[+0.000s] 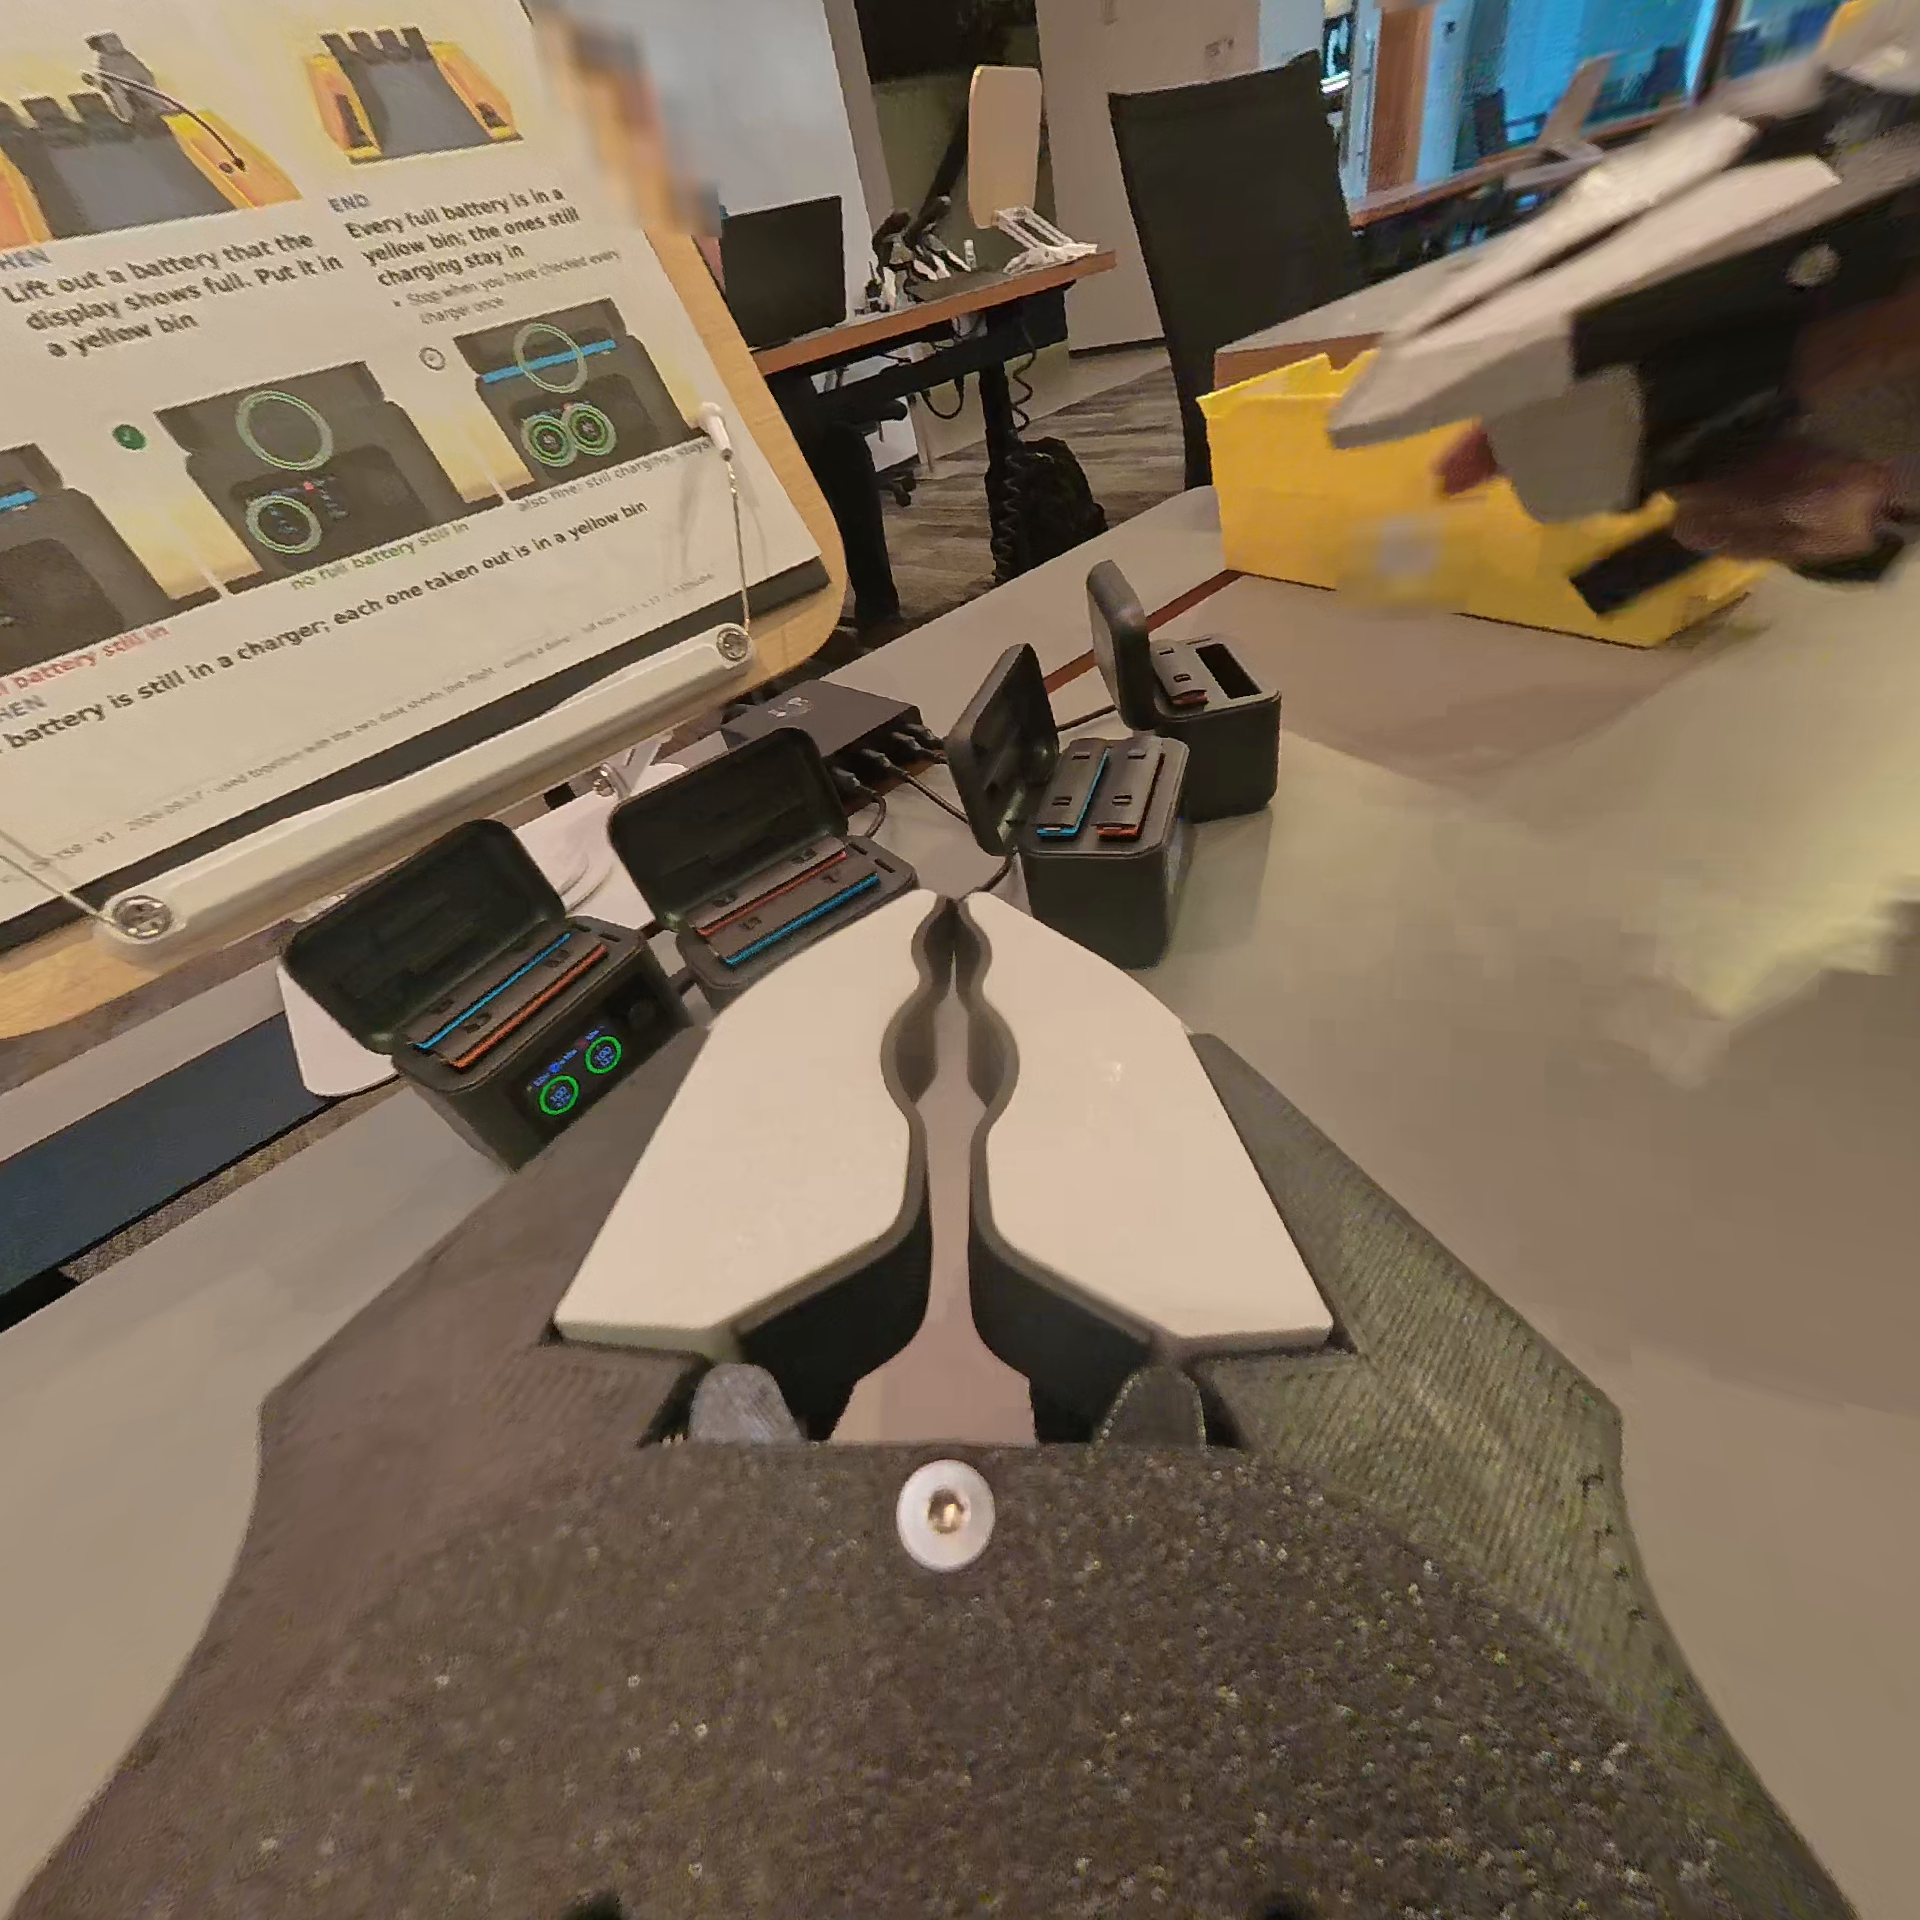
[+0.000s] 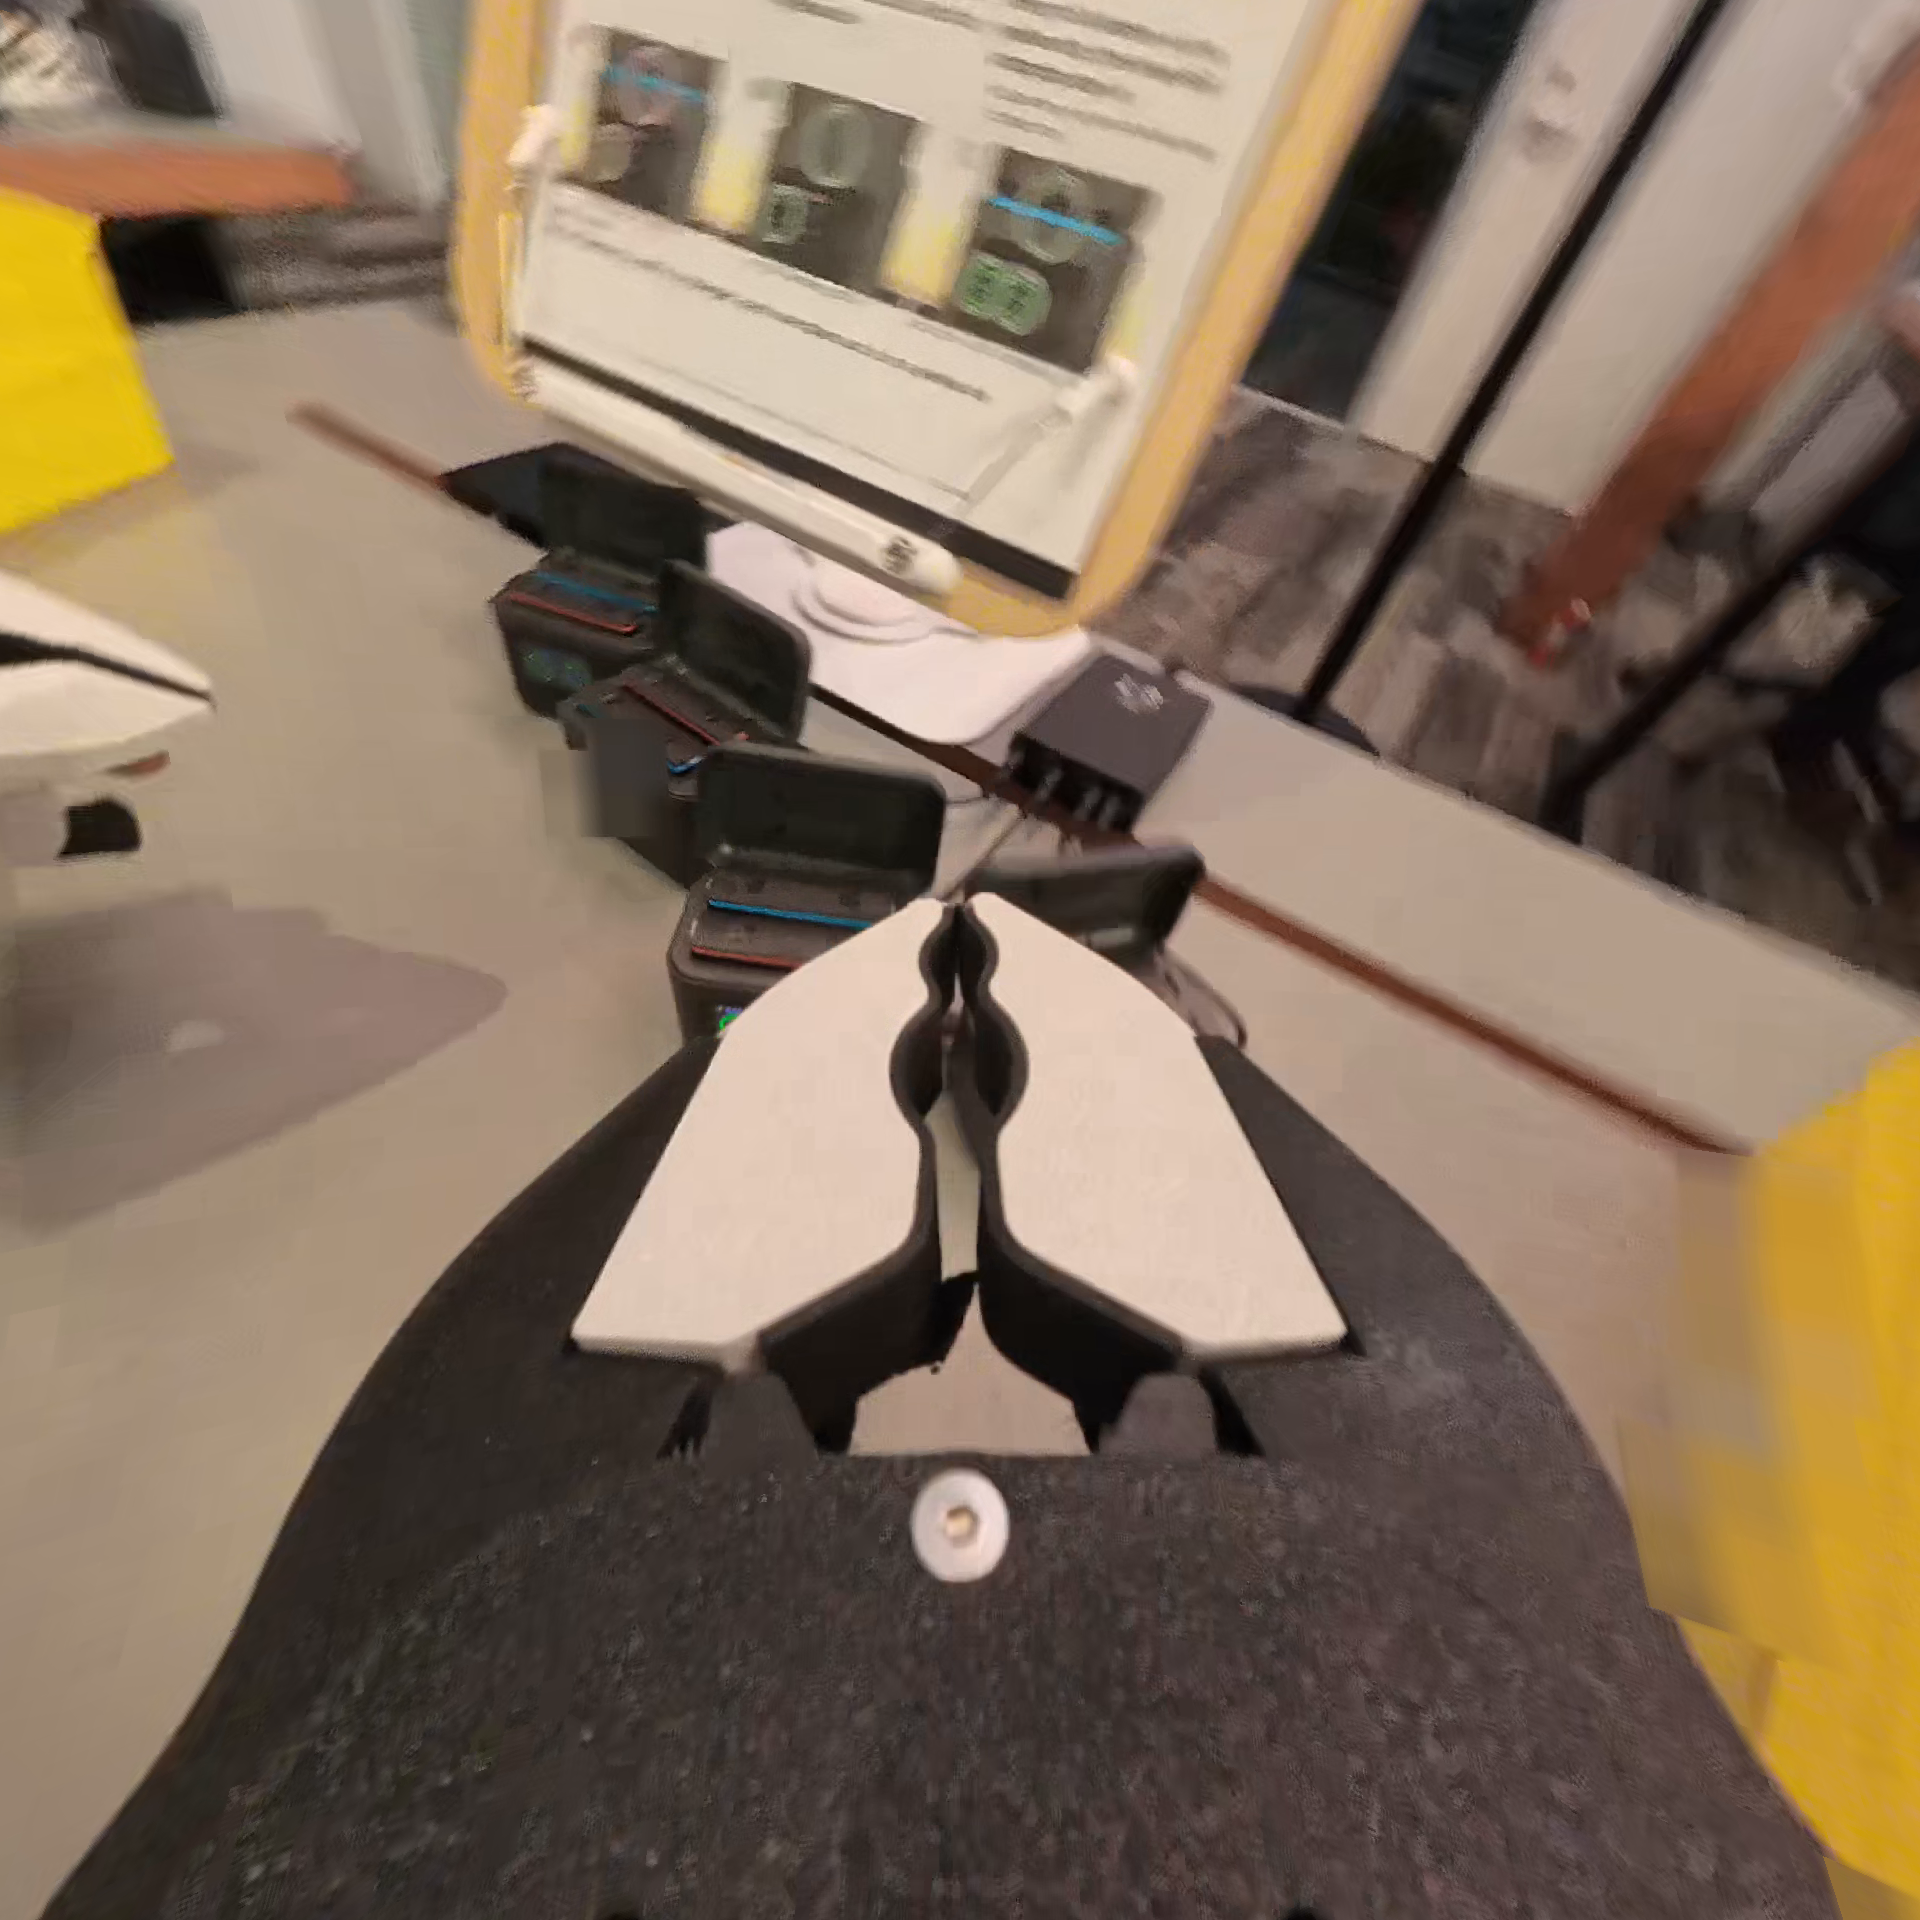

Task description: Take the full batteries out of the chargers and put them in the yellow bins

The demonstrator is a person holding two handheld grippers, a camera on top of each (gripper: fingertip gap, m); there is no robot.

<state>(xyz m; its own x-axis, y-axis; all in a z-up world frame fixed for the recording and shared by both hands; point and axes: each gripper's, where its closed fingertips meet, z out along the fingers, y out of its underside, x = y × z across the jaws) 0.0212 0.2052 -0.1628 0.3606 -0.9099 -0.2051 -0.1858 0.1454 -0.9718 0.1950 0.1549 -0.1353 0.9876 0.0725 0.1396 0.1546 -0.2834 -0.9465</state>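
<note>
Left gripper (image 1: 951, 914), pale grey flat fingers on black textured body: tips together, nothing held; hovering just short of the charger row.

Nearest black charging case (image 1: 499, 1023), lid open, green rings lit on front display: two slim batteries with blue and orange edges (image 1: 509, 992) seated inside. Judged next pick; tips to part first, descend square, close on one battery only, lift straight up.

Right gripper (image 2: 956, 916): tips together, empty.

Yellow plastic bin (image 1: 1382, 499): far beyond the charger row, to its right.

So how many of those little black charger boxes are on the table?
4, lids open, in a row: nearest charger, second, third, farthest toward the yellow bin.
</note>
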